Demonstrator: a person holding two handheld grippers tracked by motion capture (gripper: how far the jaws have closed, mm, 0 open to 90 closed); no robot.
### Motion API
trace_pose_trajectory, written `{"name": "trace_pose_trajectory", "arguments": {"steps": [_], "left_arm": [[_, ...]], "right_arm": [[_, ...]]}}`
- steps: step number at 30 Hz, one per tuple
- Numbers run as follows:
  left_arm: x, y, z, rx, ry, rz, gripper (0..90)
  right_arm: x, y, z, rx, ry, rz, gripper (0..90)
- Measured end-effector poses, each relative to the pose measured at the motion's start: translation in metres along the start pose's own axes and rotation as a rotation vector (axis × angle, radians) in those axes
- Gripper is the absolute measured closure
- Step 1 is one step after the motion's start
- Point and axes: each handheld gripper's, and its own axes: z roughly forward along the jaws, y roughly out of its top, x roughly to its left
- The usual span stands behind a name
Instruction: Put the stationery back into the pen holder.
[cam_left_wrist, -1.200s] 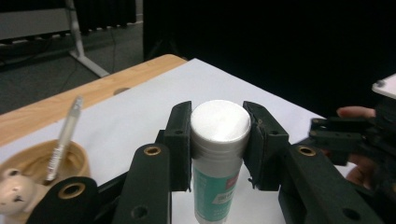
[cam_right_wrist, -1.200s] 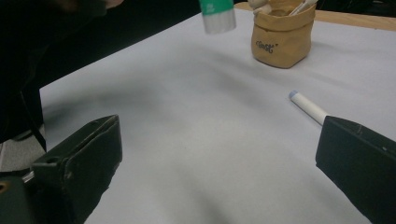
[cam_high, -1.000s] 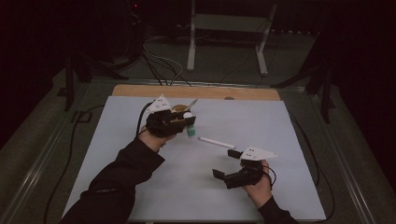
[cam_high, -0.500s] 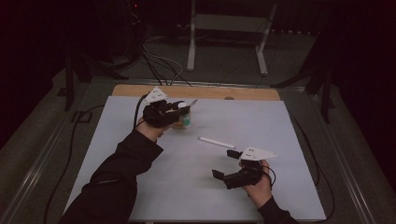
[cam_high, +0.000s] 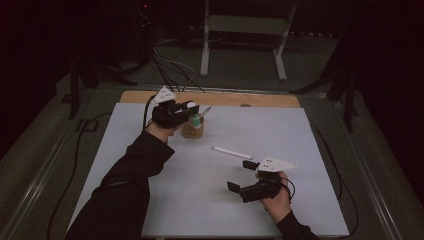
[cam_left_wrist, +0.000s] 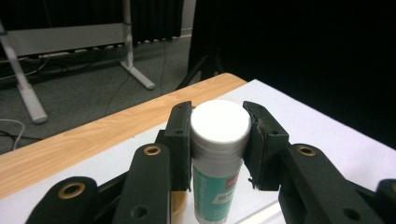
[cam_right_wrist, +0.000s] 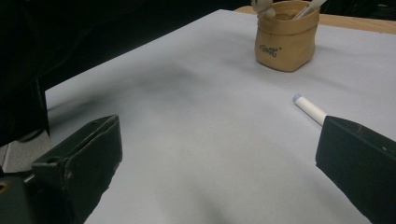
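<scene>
Table (cam_high: 150, 150) had a white cover, wood edge at back; dark room. Left gripper (cam_high: 192, 112) clamped on glue stick (cam_left_wrist: 218, 154); right gripper (cam_high: 240, 176) spread wide, empty.

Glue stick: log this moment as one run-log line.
left gripper: shut on glue stick | position: above tan pouch | right gripper: open, nothing held | white pen: lying on table

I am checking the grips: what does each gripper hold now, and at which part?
The left gripper holds a glue stick by its white cap end, over the tan pouch. The right gripper is open and holds nothing.
</scene>
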Motion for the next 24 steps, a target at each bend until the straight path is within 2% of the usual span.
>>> {"name": "trace_pose_trajectory", "arguments": {"steps": [3, 4, 13, 24], "left_arm": [[0.003, 0.0, 0.003, 0.001, 0.015, 0.006, 66.3], [0.005, -0.001, 0.006, -0.003, 0.016, -0.008, 66.3], [0.014, -0.005, 0.018, -0.015, 0.045, -0.021, 66.3], [0.017, -0.012, 0.035, 0.001, 0.076, 0.007, 66.3]], "right_arm": [[0.001, 0.0, 0.0, 0.004, 0.0, -0.004, 0.5], [0.001, 0.0, 0.0, 0.006, -0.001, -0.007, 0.5], [0.001, 0.0, 0.001, 0.006, 0.005, -0.005, 0.5], [-0.001, 0.0, -0.001, 0.002, 0.01, 0.002, 0.5]]}}
